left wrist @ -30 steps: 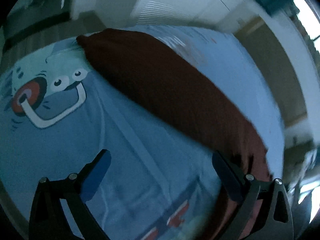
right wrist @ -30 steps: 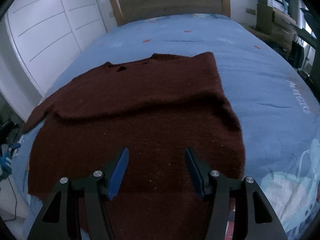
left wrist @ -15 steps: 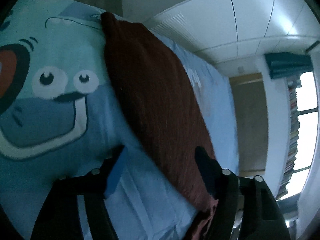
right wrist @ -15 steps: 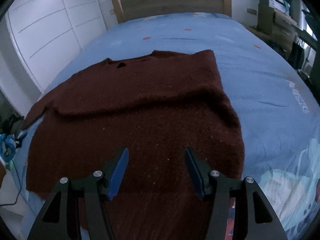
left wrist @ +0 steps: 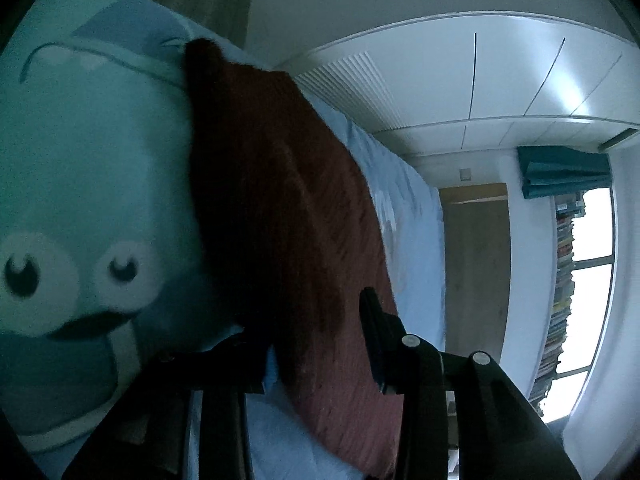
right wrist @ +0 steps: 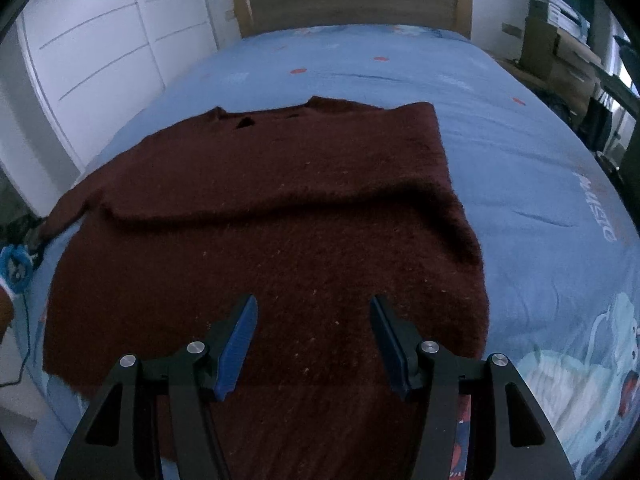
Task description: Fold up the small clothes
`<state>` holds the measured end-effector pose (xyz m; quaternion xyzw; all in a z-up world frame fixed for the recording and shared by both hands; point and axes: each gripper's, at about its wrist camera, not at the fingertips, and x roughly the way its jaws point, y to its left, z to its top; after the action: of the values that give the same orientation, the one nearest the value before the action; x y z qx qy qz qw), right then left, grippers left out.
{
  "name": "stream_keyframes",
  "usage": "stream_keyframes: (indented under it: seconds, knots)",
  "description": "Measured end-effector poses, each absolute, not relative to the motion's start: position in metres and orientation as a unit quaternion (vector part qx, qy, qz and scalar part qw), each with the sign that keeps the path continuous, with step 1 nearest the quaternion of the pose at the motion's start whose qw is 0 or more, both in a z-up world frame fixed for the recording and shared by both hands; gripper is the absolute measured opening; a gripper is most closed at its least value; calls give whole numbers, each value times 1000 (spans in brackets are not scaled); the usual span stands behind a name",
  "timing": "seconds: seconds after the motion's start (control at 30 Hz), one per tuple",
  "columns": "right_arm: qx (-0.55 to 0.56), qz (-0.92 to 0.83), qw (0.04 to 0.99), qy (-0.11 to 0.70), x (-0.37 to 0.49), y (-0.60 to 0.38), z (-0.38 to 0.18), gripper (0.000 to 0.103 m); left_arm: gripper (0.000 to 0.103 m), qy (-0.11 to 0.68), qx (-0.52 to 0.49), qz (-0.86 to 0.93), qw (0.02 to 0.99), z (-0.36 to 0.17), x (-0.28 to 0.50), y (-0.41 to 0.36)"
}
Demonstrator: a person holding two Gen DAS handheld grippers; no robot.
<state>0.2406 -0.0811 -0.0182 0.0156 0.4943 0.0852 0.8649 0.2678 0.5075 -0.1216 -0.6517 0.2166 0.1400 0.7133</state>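
both grippers are seen over a dark red sweater point(right wrist: 264, 216) that is spread flat on a blue bedsheet point(right wrist: 520, 160). left gripper point(left wrist: 316, 344) is rolled to one side at the sweater's edge; its jaws have just been closing, with the edge of the knit lying between them, though whether the pads already press on the cloth cannot be told, as the near finger is lost in shadow. right gripper point(right wrist: 314, 344) is held above the lower part of the sweater with its jaws apart and nothing between them. one sleeve is folded across the body of the sweater. a cartoon print point(left wrist: 76, 264) is seen on the sheet just beside the sweater. a wooden headboard point(right wrist: 348, 0) stands at the far end of the bed.
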Motion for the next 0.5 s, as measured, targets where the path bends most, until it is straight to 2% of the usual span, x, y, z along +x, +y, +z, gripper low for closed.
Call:
stream_keyframes:
  seconds: [0.1,0.2,0.5]
  knots:
    - [14,85,866,493,241,-80,-17,60,27,216,-654,145,710,-124,266,504]
    - [14,87,867,491,241,-78,-17,60,14,235,-645,169,707,-123,272,503]
    - [11,101,868,485,236,-73,-14,60,11,241,-626,172,721,-104,272,486]
